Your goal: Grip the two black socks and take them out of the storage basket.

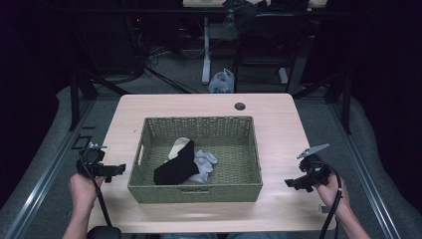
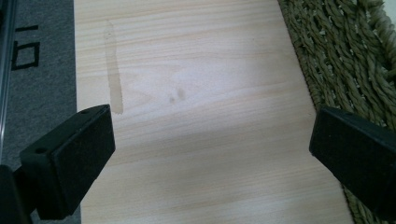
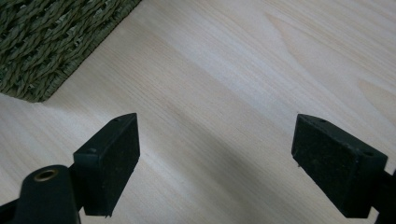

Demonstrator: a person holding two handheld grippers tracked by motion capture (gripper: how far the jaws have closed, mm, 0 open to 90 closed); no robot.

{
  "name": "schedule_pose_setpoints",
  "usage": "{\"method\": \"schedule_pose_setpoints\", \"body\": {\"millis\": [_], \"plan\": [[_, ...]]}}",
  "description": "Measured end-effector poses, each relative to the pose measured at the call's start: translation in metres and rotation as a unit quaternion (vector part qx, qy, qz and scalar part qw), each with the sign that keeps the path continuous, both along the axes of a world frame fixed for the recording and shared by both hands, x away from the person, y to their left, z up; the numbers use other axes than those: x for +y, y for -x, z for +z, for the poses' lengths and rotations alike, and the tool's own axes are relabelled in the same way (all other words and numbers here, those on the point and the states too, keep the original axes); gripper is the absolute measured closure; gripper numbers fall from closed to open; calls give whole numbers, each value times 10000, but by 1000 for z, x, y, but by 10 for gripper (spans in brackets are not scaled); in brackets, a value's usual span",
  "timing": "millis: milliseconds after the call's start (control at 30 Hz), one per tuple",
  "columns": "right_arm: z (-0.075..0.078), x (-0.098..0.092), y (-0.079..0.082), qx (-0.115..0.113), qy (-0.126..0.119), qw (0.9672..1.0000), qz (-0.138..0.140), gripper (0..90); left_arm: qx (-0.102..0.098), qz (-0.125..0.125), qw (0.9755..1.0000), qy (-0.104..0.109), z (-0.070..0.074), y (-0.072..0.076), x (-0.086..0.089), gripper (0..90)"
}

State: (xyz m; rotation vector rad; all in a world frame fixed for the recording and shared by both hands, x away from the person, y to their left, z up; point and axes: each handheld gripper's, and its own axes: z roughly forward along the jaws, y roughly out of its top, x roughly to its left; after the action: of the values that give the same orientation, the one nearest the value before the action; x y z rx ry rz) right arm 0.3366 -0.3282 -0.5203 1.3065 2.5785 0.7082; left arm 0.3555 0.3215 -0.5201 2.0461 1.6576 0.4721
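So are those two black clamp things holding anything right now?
No. The left hand-held gripper and the right hand-held gripper both stand open over bare table, beside the basket. Nothing sits between their jaws.

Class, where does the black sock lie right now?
In the high view, the black sock lies inside the green woven basket, toward its front, overlapping a cream sock and beside a white sock to its right.
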Motion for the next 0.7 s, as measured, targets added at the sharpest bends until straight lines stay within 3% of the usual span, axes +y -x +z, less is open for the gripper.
{"method": "schedule_pose_setpoints", "body": {"millis": [167,233,400,700], "plan": [[0,-1,0,4,-19,10000,-7,147,-58,35,9999,87,3,1,0,3],[0,0,0,1,-25,10000,9,146,-68,1,9996,277,7,2,0,3],[0,2,0,55,30,10000,48,146,-183,-64,9991,387,20,6,-3,2],[1,1,1,11,21,10000,-6,146,-408,-199,9984,325,38,12,-8,0]]}}
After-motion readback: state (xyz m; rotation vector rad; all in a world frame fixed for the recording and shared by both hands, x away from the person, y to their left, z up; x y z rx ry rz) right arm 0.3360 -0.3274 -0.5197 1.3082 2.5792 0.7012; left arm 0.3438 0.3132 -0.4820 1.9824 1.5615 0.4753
